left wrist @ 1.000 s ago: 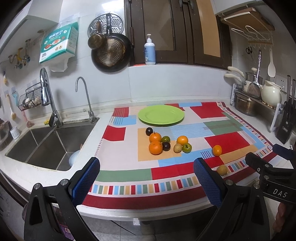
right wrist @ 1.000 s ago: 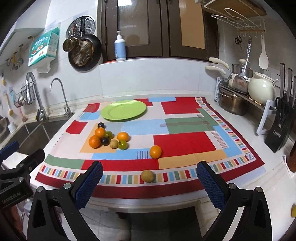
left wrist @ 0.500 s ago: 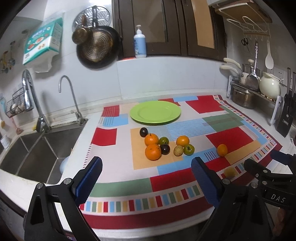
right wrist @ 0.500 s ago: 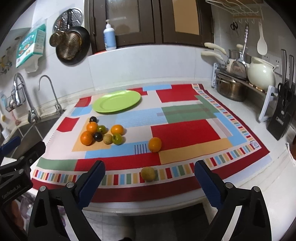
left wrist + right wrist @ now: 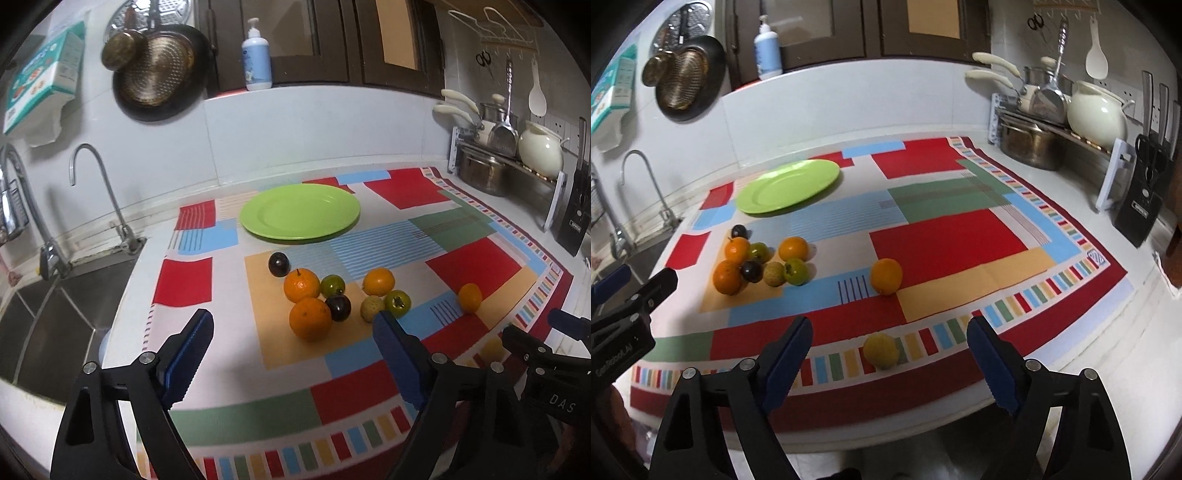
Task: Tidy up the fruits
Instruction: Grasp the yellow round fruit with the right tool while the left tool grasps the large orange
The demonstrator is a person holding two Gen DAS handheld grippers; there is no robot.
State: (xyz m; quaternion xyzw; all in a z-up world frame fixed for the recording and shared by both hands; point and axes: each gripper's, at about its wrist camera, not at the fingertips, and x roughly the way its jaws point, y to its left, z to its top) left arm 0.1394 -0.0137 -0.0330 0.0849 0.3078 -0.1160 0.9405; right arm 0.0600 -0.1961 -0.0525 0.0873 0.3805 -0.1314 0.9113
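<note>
A green plate (image 5: 299, 212) (image 5: 787, 186) lies empty at the back of the patterned cloth. A cluster of fruit sits in front of it: oranges (image 5: 309, 318) (image 5: 727, 277), dark plums (image 5: 278, 264), green fruits (image 5: 397, 303) and a pale yellowish one (image 5: 371, 308). One orange (image 5: 469, 297) (image 5: 885, 276) lies apart to the right. A yellow fruit (image 5: 881, 350) lies near the cloth's front edge. My left gripper (image 5: 291, 354) is open, just short of the cluster. My right gripper (image 5: 890, 363) is open, its jaws either side of the yellow fruit, apart from it.
A steel sink (image 5: 44, 314) with taps (image 5: 92, 192) lies to the left. A pot rack (image 5: 1052, 136), white jug (image 5: 1097, 114) and knife block (image 5: 1145, 206) stand at the right. Pans (image 5: 159, 74) hang on the back wall. The counter's front edge is close below both grippers.
Both grippers have moved forward and lower toward the cloth. The fruit cluster is nearer the left gripper, and the yellow fruit now lies between the right gripper's open jaws.
</note>
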